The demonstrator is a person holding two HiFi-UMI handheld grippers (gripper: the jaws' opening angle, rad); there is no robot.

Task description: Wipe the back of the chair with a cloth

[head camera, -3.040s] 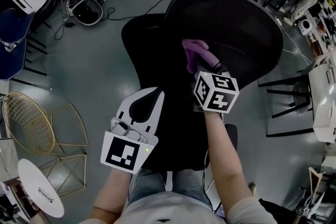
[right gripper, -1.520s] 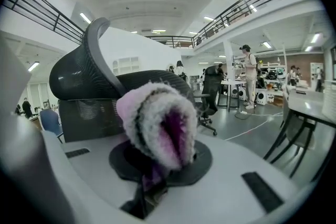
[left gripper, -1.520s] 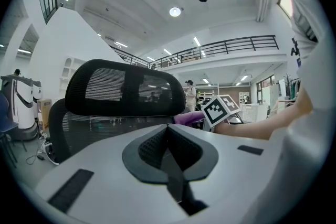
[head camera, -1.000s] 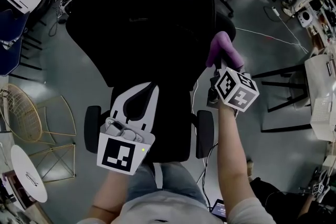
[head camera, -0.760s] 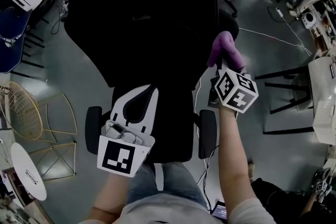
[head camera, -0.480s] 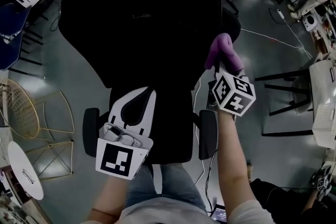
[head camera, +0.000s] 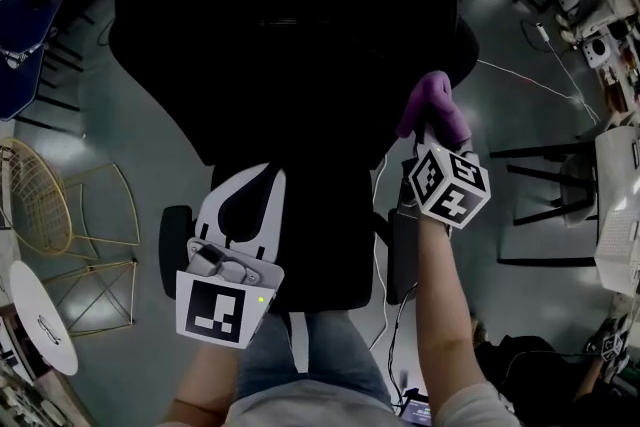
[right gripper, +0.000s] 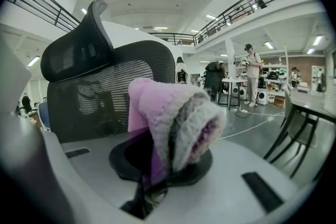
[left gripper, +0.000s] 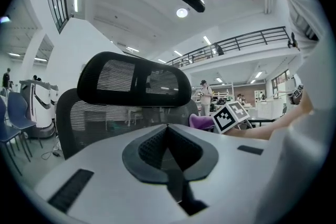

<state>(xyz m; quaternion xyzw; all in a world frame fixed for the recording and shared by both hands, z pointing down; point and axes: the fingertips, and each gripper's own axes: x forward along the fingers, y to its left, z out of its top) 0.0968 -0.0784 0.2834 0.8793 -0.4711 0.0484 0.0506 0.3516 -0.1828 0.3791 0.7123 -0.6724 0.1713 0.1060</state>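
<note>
A black mesh office chair (head camera: 290, 35) fills the top of the head view, its back towards me. My right gripper (head camera: 428, 137) is shut on a folded purple cloth (head camera: 432, 103) just off the back's lower right edge; I cannot tell whether they touch. In the right gripper view the cloth (right gripper: 173, 123) bulges over the jaws, with the chair back (right gripper: 121, 92) and headrest (right gripper: 79, 52) to its left. My left gripper (head camera: 268, 170) is shut with nothing in it, low behind the chair. Its own view shows the headrest (left gripper: 134, 80) and the cloth (left gripper: 200, 122) to the right.
The chair's armrests (head camera: 175, 235) stick out either side of my legs. A gold wire chair (head camera: 40, 215) and a round white table (head camera: 40, 315) stand at the left, a blue chair (head camera: 20, 45) further back. Black chair legs (head camera: 540, 155) and a floor cable (head camera: 530, 80) lie to the right.
Three seconds ago the cloth lay against the middle of the chair back; now it is beside the back's right edge. Over the last second both grippers have barely shifted.
</note>
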